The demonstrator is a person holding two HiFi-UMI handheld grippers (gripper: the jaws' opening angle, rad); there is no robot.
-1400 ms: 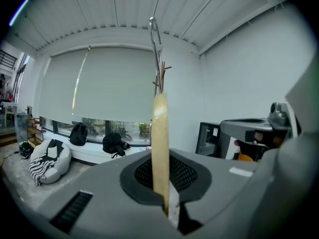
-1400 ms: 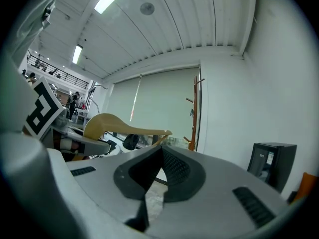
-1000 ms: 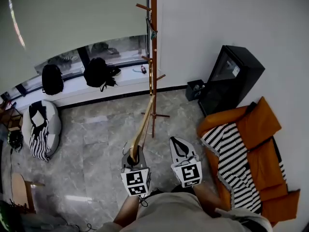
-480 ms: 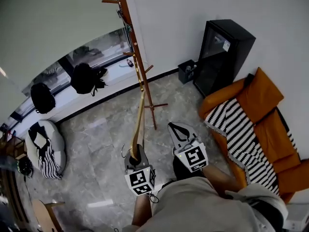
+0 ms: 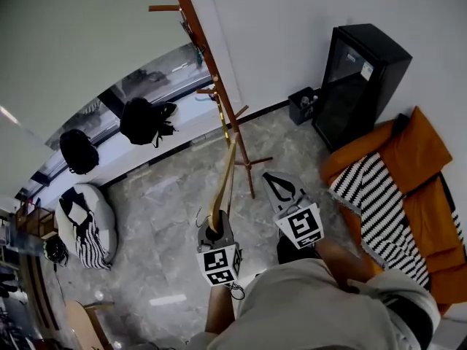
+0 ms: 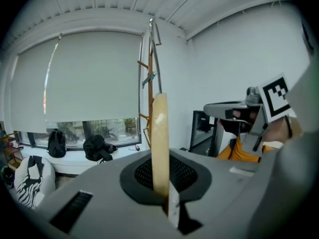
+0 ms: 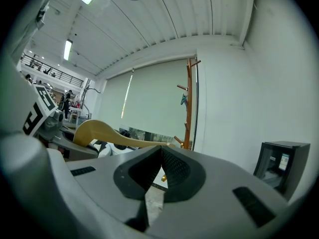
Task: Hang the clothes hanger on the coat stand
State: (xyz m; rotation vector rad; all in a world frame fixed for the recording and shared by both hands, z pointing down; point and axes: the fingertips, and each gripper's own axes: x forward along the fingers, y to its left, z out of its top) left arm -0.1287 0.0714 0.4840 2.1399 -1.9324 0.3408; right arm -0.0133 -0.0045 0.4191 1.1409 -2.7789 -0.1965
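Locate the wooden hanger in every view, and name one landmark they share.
Head view: wooden hanger at centre, rising from the left claw.
Left gripper view: hanger at centre, upright between the shut jaws.
Right gripper view: hanger left of centre, curving sideways.
Shared landmark: coat stand, in all three.

The hanger point(image 5: 223, 187) is pale yellow, the coat stand point(image 5: 211, 75) reddish-brown, the sofa point(image 5: 427, 152) orange, its blanket point(image 5: 379, 210) black-and-white striped.

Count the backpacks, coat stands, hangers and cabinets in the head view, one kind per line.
black backpacks on the window sill: 2
tall brown wooden coat stand: 1
pale wooden clothes hanger: 1
black glass-fronted cabinet: 1
Total: 5
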